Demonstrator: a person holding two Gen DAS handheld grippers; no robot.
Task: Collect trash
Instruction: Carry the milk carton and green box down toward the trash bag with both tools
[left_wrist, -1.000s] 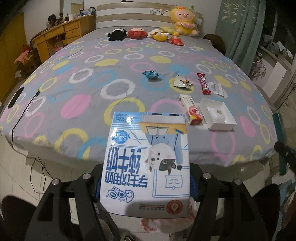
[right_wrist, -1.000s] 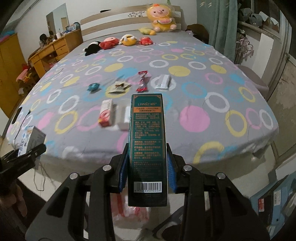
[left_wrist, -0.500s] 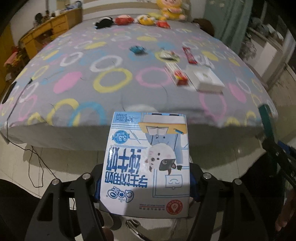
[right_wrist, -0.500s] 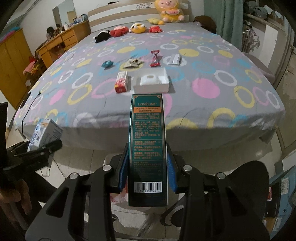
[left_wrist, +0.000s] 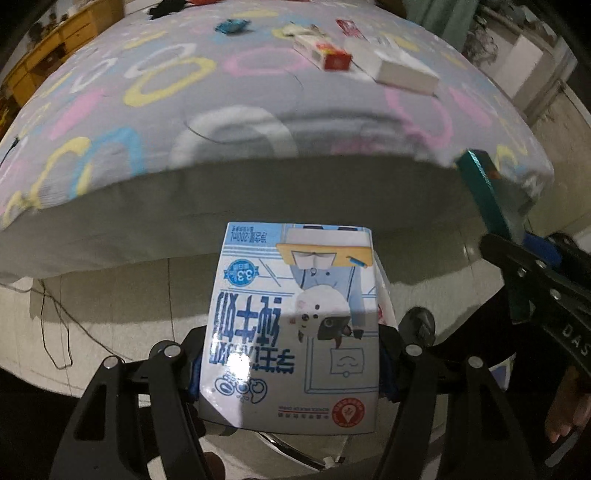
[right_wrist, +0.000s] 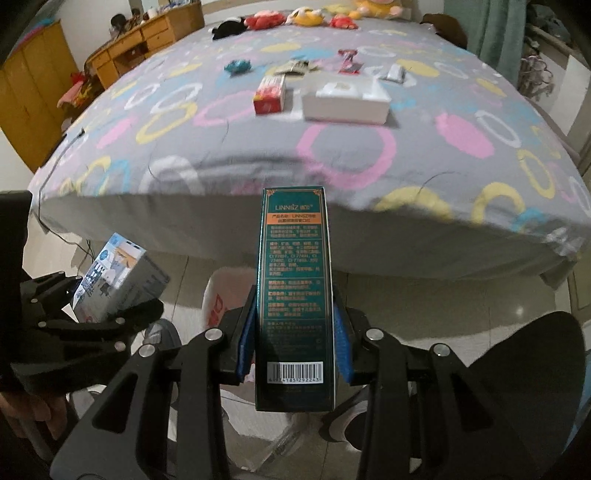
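Left gripper (left_wrist: 291, 362) clamping milk carton (left_wrist: 295, 317) across its flat faces — light, stiff card, probably empty, crushing if squeezed hard. Right gripper (right_wrist: 293, 343) pinching tall green box (right_wrist: 295, 288) by its narrow sides; light, rigid, glossy, maybe slipping. White plastic bag (right_wrist: 221, 291) sitting just below and ahead of right fingers, on tiled floor. Beyond both claws, bed (right_wrist: 221, 155) with ringed cover carrying more trash — red box (right_wrist: 270, 95), white box (right_wrist: 345, 101).

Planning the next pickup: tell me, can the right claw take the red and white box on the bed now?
Probably not: the right claw is shut on the green box, off the bed's edge; the red and white box lies unobstructed.
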